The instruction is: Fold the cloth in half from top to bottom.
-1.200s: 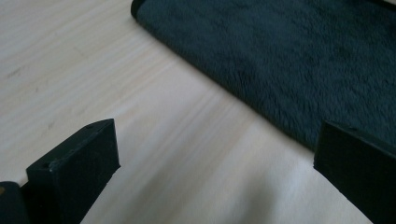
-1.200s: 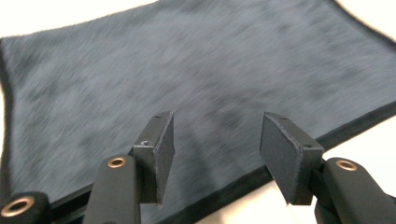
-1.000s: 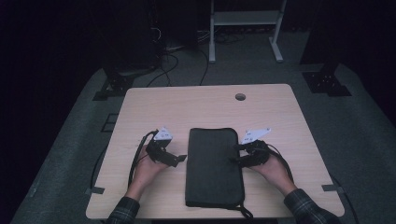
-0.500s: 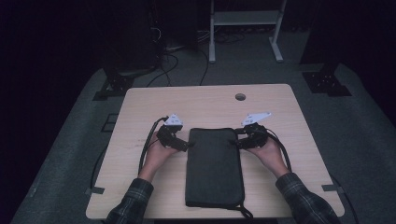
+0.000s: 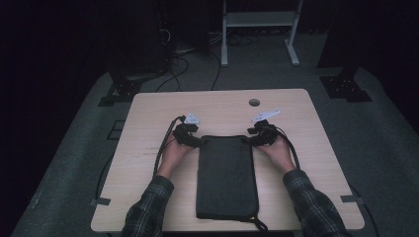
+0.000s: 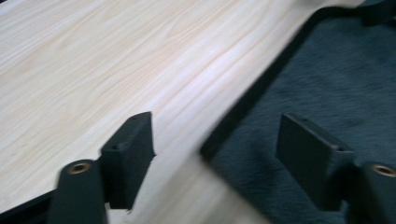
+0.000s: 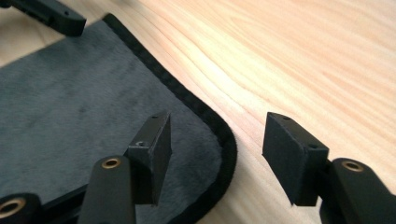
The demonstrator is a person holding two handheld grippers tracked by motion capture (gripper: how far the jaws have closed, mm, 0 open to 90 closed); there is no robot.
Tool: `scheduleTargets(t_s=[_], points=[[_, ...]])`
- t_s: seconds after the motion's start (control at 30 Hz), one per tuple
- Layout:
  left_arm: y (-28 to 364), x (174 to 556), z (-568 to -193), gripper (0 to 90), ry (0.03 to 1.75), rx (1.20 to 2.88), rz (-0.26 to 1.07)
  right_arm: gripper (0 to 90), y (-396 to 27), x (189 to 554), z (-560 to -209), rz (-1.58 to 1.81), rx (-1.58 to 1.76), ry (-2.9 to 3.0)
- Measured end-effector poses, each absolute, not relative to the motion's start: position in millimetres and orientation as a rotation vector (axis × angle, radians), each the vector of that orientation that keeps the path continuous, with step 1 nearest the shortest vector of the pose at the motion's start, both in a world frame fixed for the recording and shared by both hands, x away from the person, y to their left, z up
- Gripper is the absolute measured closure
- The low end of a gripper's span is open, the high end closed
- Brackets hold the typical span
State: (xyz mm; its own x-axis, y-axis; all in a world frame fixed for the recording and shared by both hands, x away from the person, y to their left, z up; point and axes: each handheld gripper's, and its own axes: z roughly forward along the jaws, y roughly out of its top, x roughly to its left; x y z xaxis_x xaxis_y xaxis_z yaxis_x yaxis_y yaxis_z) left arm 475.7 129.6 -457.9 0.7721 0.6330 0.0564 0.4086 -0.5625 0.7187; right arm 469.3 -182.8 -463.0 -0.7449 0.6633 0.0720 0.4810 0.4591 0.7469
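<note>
Dark felt sleeve shows whole from above; close up, each spread tool straddles its corner.

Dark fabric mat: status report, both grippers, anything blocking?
Left gripper at the mat's far left corner, jaws just been closing, edge between them, not pinched. Right gripper open, straddling far right corner. Table around the mat bare.

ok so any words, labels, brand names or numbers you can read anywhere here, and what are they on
None can be read.
The dark felt sleeve shows plain fabric with a stitched border, no label.
The wooden table has only bare grain and a cable hole.
The left gripper and right gripper carry blank grey plates and unmarked black fingers.
</note>
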Motion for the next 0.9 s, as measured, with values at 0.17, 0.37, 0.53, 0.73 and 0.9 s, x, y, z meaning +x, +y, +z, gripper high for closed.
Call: scheduleTargets(t_s=[0.17,0.37,0.53,0.73,0.9], points=[[132,481,-466,29.1,0.797,2.271,0.382,37.4,-182,472,-473,1.142,0.982,2.499],[135,482,-470,38.2,0.795,2.272,0.322,36.6,-179,469,-479,1.142,0.948,2.512],[133,480,-467,60.4,0.720,2.292,0.243,49.3,-178,465,-479,1.158,0.927,2.524],[132,478,-467,78.4,0.740,2.284,0.175,64.9,-176,464,-476,1.151,0.933,2.573],[134,477,-466,80.8,0.749,2.280,0.151,76.1,-175,464,-475,1.156,0.929,2.604]])
